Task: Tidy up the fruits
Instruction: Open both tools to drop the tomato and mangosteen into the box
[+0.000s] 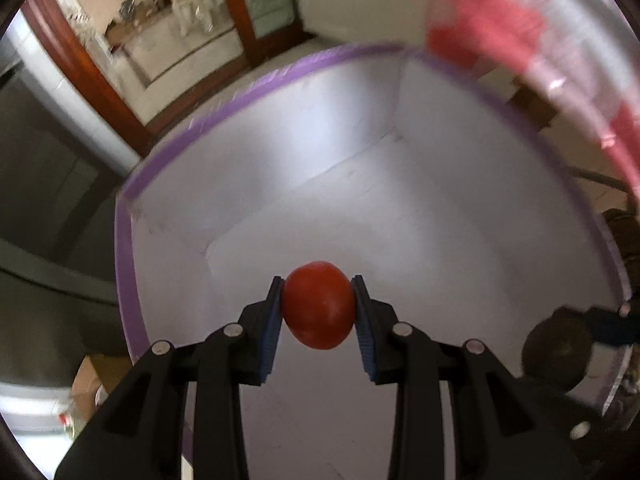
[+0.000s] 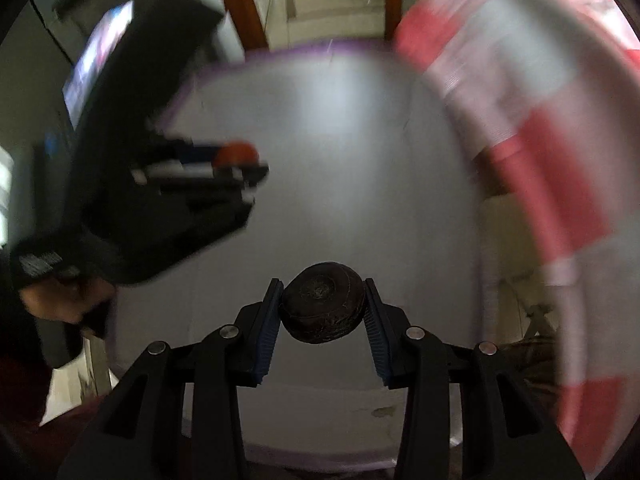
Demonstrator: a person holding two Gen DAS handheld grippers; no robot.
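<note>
Red tomato (image 1: 318,306) pinched between the blue pads (image 1: 269,340) of the left gripper (image 1: 319,312), jaws pressed onto its sides, and it hangs over the white inside of a purple-rimmed box (image 1: 256,88). Box walls curve from nine o'clock round to three o'clock; the pale floor below the tomato shows bare room on every side of it. At four o'clock in the left wrist view sits a dark round fruit (image 1: 556,350), blurred, close to the box's right edge.

Over on the right wrist view, the right gripper (image 2: 323,312) clamps a dark brown, rough-skinned fruit (image 2: 323,309) between its pads, above the same white box (image 2: 360,160). At ten o'clock the left gripper (image 2: 240,160) shows with a streak of red in its jaws, well apart from the right one. A red-and-white checked cloth (image 2: 540,160), smeared by motion, crowds the box's edge from one to four o'clock.
</note>
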